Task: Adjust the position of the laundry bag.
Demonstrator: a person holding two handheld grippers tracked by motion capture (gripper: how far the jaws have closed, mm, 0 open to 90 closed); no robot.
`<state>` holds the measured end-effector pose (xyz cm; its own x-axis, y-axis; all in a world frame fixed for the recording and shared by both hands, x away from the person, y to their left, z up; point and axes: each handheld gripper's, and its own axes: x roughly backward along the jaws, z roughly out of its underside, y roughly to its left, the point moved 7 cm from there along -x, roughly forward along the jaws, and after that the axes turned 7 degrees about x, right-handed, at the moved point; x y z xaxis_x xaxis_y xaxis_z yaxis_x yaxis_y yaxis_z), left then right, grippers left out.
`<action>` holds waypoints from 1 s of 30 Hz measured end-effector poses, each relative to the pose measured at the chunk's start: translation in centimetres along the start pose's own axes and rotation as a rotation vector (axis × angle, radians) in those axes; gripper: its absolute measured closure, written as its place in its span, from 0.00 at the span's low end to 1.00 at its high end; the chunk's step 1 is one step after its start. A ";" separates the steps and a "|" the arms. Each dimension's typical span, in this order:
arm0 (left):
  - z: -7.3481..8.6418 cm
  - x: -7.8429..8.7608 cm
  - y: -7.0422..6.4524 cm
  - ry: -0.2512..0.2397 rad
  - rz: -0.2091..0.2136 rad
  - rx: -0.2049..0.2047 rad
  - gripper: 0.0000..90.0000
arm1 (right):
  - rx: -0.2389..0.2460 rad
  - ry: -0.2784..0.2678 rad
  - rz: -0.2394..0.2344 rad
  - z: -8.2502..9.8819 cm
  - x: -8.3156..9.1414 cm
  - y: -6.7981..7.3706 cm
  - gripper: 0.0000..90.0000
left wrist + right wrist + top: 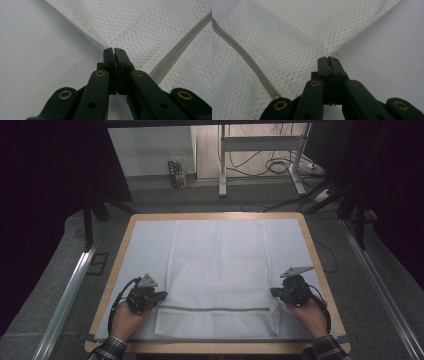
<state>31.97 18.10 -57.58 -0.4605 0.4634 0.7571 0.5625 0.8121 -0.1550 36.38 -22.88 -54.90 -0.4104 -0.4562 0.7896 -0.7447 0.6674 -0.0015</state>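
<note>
A white mesh laundry bag (220, 270) with a grey zipper (215, 309) lies flat on the pale blue mat (145, 245) covering the wooden table (320, 270). The left gripper (159, 296) and right gripper (274, 292) are each clamped on a side edge of the bag, just above the zipper. A fold appears to be starting; next, both edges should lift evenly together.

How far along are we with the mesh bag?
Done: the white mesh bag lies flat on the table, its zipper closed. In hand: the left gripper and the right gripper are shut at its side edges by the zipper. Left: no fold or lift yet.
</note>
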 end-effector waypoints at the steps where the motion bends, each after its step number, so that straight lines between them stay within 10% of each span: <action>1: 0.0 0.0 0.0 0.000 0.000 0.000 0.99 | 0.000 0.000 0.000 0.0 0.0 0.0 0.98; 22: 0.8 -0.1 -0.9 0.023 0.011 -0.012 0.98 | -0.004 0.011 -0.011 1.3 0.4 0.2 0.97; 30: 0.7 -0.2 -0.3 -0.004 -0.053 -0.027 0.72 | -0.003 -0.019 -0.008 1.1 0.5 0.0 0.80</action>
<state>31.36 18.01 -58.12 -0.4931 0.4216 0.7610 0.5556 0.8257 -0.0975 35.58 -23.73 -55.20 -0.4148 -0.4725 0.7776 -0.7461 0.6658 0.0066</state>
